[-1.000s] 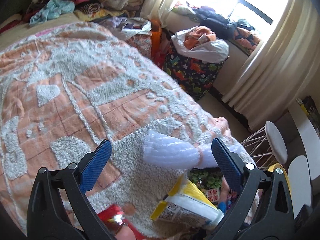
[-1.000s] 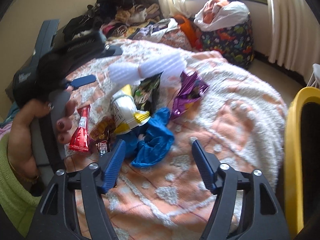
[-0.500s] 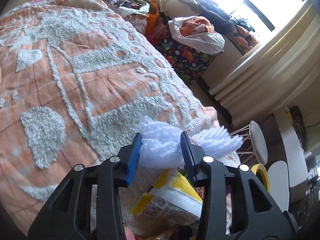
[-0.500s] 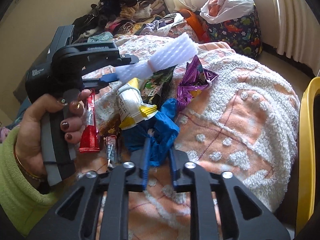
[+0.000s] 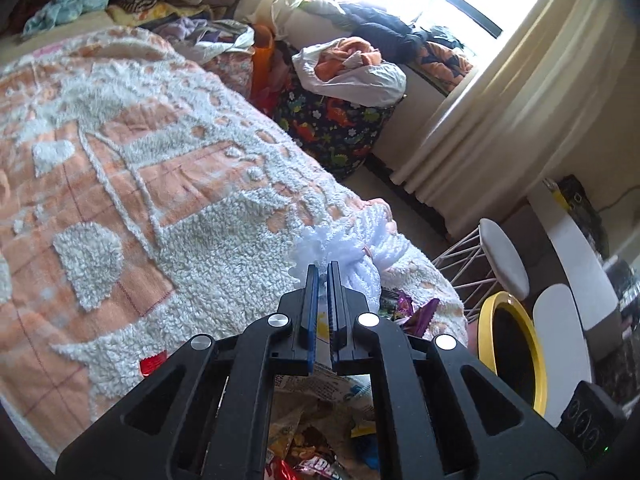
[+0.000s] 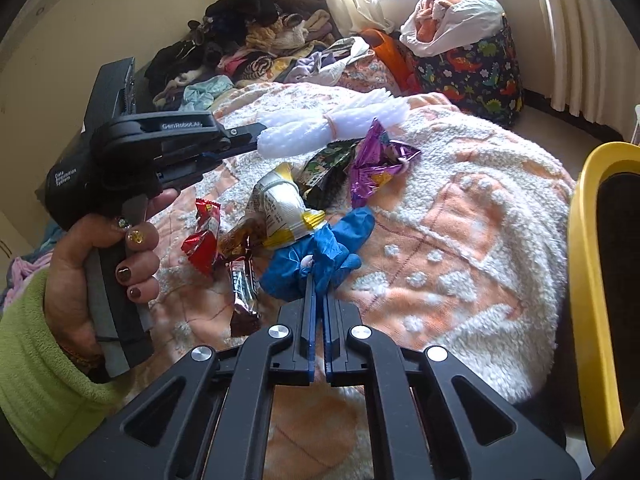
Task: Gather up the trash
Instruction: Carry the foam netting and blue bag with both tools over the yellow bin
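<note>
My left gripper [image 5: 323, 270] is shut on a white foam net sleeve [image 5: 344, 252] and holds it above the bed; the sleeve also shows in the right wrist view [image 6: 332, 126], held by the left gripper [image 6: 260, 136]. My right gripper [image 6: 318, 280] is shut on a crumpled blue glove [image 6: 320, 256] on the bedspread. Beside the glove lie a white and yellow packet [image 6: 282, 210], a purple foil wrapper [image 6: 374, 164], a dark green wrapper [image 6: 326, 170], a red wrapper [image 6: 204, 236] and a brown wrapper [image 6: 242, 288].
An orange and white bedspread [image 6: 460, 240] covers the bed. A yellow-rimmed bin [image 6: 588, 280] stands at the bed's right edge; it also shows in the left wrist view [image 5: 512, 352]. A dinosaur-print bag [image 5: 332, 128], clothes piles [image 6: 256, 40], a white stool [image 5: 500, 256] and curtains are around.
Both grippers have closed fully: the left on the foam sleeve, which it has lifted, the right on the blue glove, pinching it tight.
</note>
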`<state>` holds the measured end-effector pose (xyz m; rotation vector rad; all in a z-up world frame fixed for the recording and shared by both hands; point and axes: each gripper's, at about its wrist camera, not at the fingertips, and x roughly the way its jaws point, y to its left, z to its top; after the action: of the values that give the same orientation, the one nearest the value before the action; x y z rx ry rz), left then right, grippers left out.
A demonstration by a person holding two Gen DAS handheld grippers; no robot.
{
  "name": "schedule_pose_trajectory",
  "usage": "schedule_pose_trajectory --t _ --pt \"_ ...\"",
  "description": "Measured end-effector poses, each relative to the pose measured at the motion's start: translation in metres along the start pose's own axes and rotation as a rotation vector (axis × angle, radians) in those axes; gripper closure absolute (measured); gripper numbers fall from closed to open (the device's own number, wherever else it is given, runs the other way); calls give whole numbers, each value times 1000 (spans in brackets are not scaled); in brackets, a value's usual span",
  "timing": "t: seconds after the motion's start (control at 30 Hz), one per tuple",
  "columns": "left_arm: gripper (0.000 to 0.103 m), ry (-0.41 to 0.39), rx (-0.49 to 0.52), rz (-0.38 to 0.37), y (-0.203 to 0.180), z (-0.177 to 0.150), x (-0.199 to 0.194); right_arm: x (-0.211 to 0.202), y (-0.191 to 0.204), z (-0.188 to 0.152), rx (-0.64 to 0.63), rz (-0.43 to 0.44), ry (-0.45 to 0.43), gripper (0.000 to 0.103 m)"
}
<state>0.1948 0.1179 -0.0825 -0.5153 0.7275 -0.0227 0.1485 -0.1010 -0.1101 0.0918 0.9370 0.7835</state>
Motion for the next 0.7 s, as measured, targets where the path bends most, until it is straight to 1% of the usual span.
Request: schedule_pose_trajectory --t 0.1,0.4,0.7 --pt "102 -14 38 8 -9 0 -4 -9 -1 -4 3 -4 -12 100" --pt "102 -80 65 -22 -29 6 -23 -32 -10 -9 24 -14 -55 100" --pt "102 -132 114 -62 -56 11 -45 -56 -19 1 47 -13 -121 101"
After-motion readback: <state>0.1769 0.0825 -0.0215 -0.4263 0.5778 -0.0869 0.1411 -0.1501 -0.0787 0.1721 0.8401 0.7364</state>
